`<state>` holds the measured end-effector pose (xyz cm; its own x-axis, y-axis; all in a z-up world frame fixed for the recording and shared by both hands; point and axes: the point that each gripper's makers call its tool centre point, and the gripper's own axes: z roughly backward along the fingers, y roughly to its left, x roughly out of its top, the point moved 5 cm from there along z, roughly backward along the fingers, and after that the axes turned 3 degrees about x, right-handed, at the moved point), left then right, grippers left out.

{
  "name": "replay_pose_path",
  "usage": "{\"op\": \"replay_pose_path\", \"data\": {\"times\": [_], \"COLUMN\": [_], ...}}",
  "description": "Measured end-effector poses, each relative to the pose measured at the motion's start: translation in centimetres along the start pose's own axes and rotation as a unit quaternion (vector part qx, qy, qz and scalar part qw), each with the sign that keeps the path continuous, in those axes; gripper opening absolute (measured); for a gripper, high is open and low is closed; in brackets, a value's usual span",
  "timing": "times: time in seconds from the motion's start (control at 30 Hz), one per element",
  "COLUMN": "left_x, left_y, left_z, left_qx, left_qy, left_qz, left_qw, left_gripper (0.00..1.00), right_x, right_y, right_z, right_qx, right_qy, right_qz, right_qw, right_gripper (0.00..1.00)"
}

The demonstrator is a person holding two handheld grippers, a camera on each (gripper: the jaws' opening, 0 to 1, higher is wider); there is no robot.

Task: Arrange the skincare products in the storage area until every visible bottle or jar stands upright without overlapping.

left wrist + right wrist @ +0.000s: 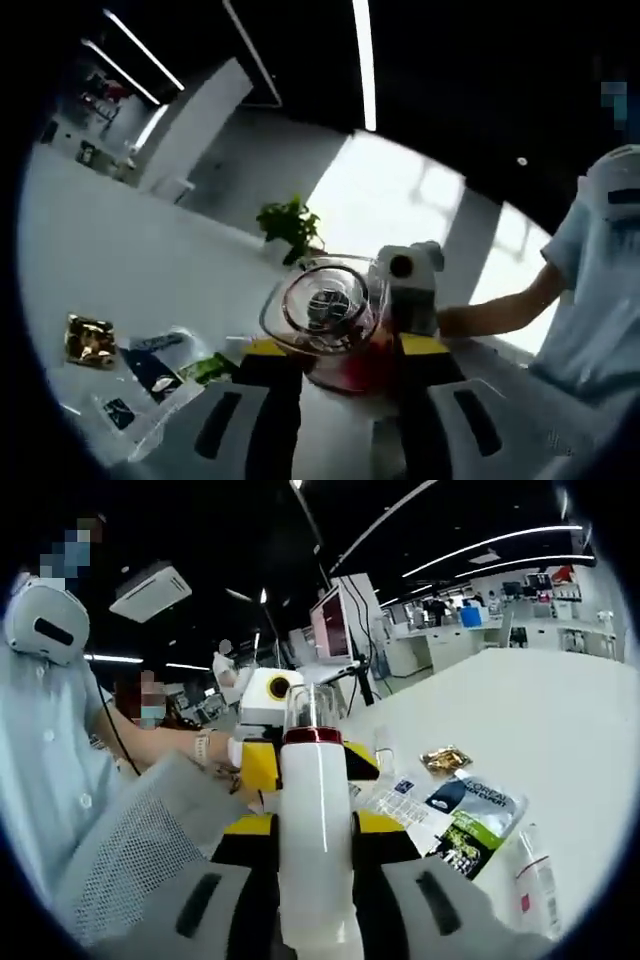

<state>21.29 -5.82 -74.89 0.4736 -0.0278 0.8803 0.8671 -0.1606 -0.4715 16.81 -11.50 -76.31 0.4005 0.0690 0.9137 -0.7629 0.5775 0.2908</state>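
A white bottle [315, 810] with a red ring and a clear cap [312, 708] is held above the white table [540, 720]. My right gripper [315, 825] is shut on its white body. My left gripper [310, 762] faces me from the far end, its yellow pads closed around the cap end. In the left gripper view the clear cap [325, 305] points at the camera, between the yellow-tipped jaws of my left gripper [345, 352]. My right gripper [405, 300] sits just behind the bottle, with a person's hand on it.
Several sachets lie flat on the table: a gold sachet [90, 340] [445, 758], and blue-white and green packets [470, 815] [160, 365]. A clear tube [535, 880] lies at the right. A potted plant [290, 225] stands farther off. A person [50, 730] stands close by.
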Motion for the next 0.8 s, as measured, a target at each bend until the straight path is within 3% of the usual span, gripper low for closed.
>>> {"op": "replay_pose_path", "data": {"times": [0.1,0.17,0.23,0.33,0.43,0.63,0.8], "left_x": [-0.3,-0.4,-0.3,-0.7,-1.1,-1.9,-1.2], "left_y": [-0.4,-0.7,-1.3,-1.8,-2.0,-1.4,-0.8], "left_z": [-0.8,-1.3,-1.8,-2.6,-3.1,-3.6,-3.3], "left_qx": [-0.006,-0.001,-0.001,0.006,0.014,0.025,0.028], "left_qy": [0.039,0.081,0.117,0.169,0.193,0.218,0.197], "left_qz": [-0.026,-0.05,-0.08,-0.118,-0.138,-0.171,-0.167], "left_qw": [0.9989,0.9955,0.9899,0.9786,0.9713,0.9605,0.9656], "left_gripper": [0.31,0.31,0.31,0.31,0.3,0.3,0.3], "right_x": [-0.8,-1.2,-1.5,-2.2,-2.7,-3.8,-3.4], "right_y": [0.0,0.0,0.2,0.2,0.1,-0.9,-1.7], "right_z": [0.2,0.3,0.2,0.1,-0.5,-0.8,-0.7], "right_qx": [-0.004,-0.006,-0.003,-0.01,-0.01,-0.019,-0.022], "right_qy": [0.009,0.018,0.026,0.074,0.094,0.121,0.118], "right_qz": [0.003,0.007,0.013,0.045,0.057,0.067,0.073], "right_qw": [0.9999,0.9998,0.9996,0.9962,0.9939,0.9902,0.9901], "right_gripper": [0.26,0.26,0.26,0.26,0.26,0.26,0.26]}}
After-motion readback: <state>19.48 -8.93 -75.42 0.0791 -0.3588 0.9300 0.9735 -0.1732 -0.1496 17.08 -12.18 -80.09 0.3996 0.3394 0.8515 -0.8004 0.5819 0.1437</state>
